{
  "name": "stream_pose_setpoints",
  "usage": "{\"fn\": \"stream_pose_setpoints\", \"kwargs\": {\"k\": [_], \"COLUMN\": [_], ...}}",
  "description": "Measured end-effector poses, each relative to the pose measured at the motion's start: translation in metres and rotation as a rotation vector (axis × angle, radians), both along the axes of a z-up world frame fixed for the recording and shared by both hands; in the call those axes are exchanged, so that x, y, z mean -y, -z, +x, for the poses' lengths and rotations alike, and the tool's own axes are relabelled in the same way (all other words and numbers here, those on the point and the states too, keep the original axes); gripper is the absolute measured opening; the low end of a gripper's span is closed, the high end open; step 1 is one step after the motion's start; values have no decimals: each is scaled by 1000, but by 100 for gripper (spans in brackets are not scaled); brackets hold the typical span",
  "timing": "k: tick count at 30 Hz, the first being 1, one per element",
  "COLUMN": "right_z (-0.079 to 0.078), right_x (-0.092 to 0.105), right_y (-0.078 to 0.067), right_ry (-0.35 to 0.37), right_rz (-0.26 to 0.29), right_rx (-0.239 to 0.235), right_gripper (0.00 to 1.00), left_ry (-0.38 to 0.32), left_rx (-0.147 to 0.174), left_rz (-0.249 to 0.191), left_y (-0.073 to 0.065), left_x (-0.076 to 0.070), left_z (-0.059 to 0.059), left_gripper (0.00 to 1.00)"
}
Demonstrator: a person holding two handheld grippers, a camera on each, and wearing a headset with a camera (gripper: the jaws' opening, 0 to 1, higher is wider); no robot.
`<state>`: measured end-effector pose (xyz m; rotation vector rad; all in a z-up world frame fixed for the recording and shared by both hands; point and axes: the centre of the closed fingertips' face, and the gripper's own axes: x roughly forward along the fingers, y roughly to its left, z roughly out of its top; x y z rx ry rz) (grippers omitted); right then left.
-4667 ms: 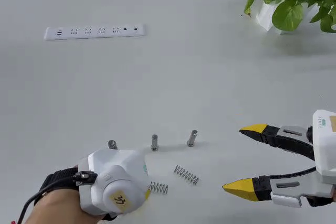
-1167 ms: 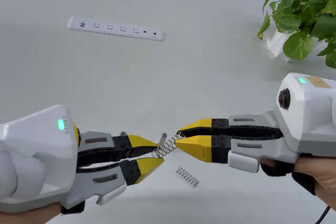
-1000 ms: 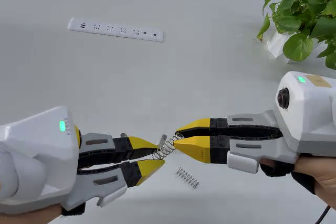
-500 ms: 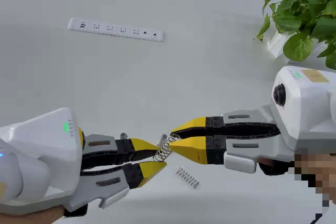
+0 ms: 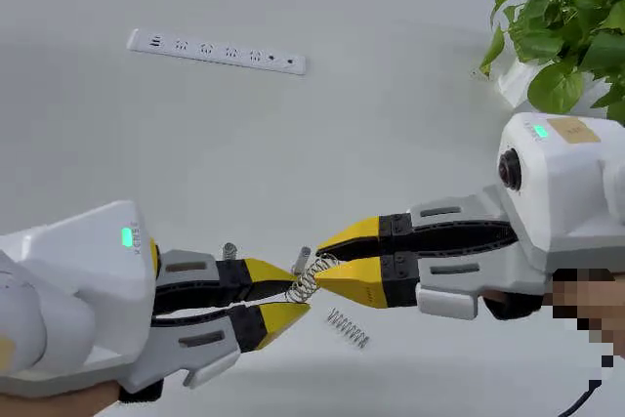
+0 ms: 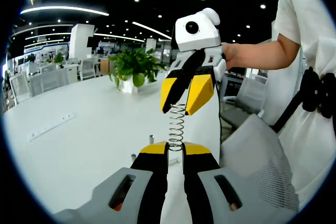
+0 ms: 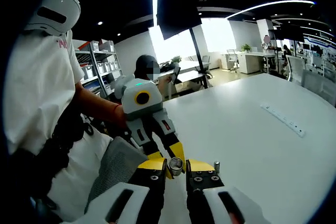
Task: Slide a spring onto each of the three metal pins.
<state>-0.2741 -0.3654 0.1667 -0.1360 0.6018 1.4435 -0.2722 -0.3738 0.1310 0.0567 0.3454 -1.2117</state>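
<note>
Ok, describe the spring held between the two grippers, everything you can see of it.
The spring is a thin coil of bare, silvery metal wire with open, even turns. It is held in the air above the white table. One end is pinched in the fingers of the left gripper, the other in those of the right gripper. It runs straight between them, slanted in the head view. Whether a pin sits inside it cannot be told.
</note>
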Motion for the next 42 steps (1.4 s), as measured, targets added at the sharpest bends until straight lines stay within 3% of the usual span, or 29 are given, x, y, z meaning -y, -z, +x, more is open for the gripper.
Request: {"fn": "stream_pose_setpoints", "kwargs": {"k": [7, 12, 18, 28, 42], "right_z": [-4, -4, -11, -11, -11], "right_x": [-4, -5, -7, -9, -11], "right_y": [5, 18, 25, 35, 37], "right_ry": [-168, -312, -451, -560, -595], "right_rz": [-132, -275, -371, -456, -497], "right_rx": [58, 130, 167, 204, 216], "right_gripper": [16, 16, 15, 9, 7], "left_ry": [-4, -6, -11, -14, -19], "left_rx": [0, 2, 2, 7, 6], "left_rz": [-10, -12, -12, -16, -32], "left_y": [0, 1, 3, 4, 6], "left_x": [1, 1, -1, -2, -6], "left_z": [1, 0, 0, 0, 0], "left_gripper": [6, 6, 6, 6, 6]}}
